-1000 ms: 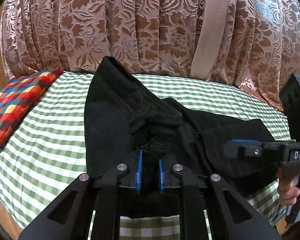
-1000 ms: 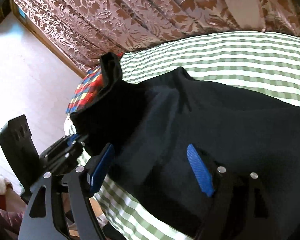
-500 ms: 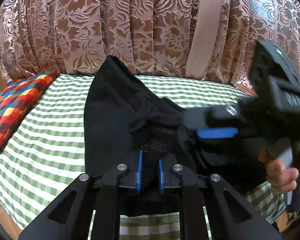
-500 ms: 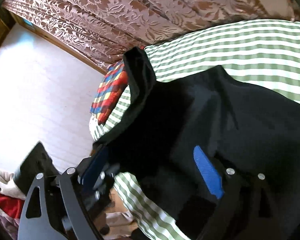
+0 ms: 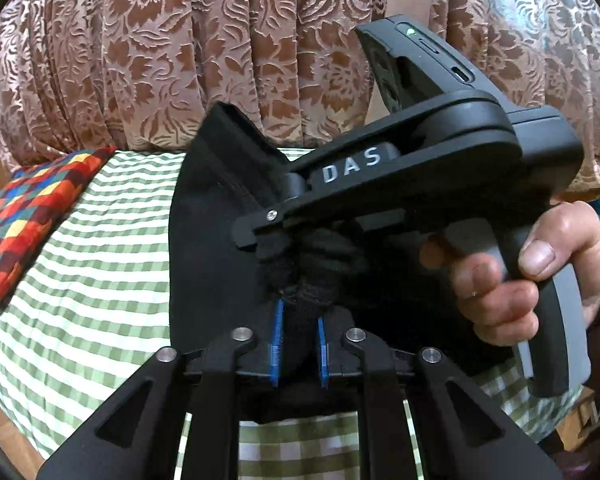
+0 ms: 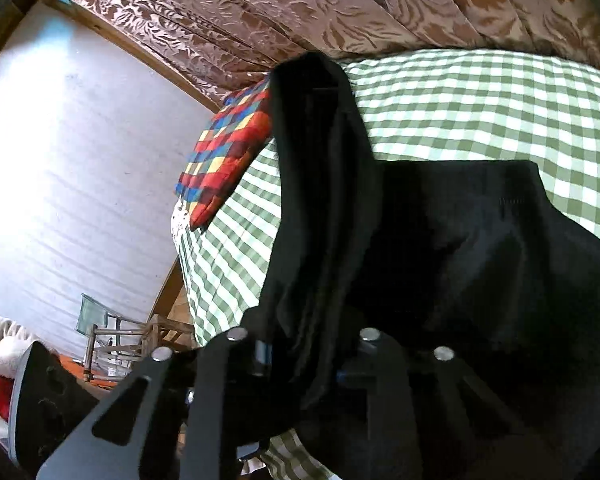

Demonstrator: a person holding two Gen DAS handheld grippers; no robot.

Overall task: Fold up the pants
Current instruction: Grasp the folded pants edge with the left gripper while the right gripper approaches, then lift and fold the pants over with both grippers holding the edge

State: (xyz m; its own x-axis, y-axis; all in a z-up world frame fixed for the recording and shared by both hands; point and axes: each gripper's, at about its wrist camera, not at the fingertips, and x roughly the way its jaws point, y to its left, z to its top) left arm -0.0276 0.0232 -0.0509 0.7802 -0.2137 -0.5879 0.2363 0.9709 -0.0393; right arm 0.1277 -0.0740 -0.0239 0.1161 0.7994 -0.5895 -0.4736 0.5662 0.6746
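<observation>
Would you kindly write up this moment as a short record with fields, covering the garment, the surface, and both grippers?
garment: black pants, bunched and partly lifted off the bed
surface: green-checked sheet
left gripper: shut on a gathered fold of the pants
right gripper: fingers have just been closing; now shut on a fold of the pants, right beside the left gripper's grip
right hand: wrapped round the gripper handle
other item: multicoloured checked cushion at the sheet's left edge
backdrop: brown floral curtain
fold state: not yet folded flat

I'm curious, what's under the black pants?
Under the black pants lies a green checked cloth, showing all around them. Whatever sits directly beneath the pants is covered. A colourful cushion rests beside them.
</observation>
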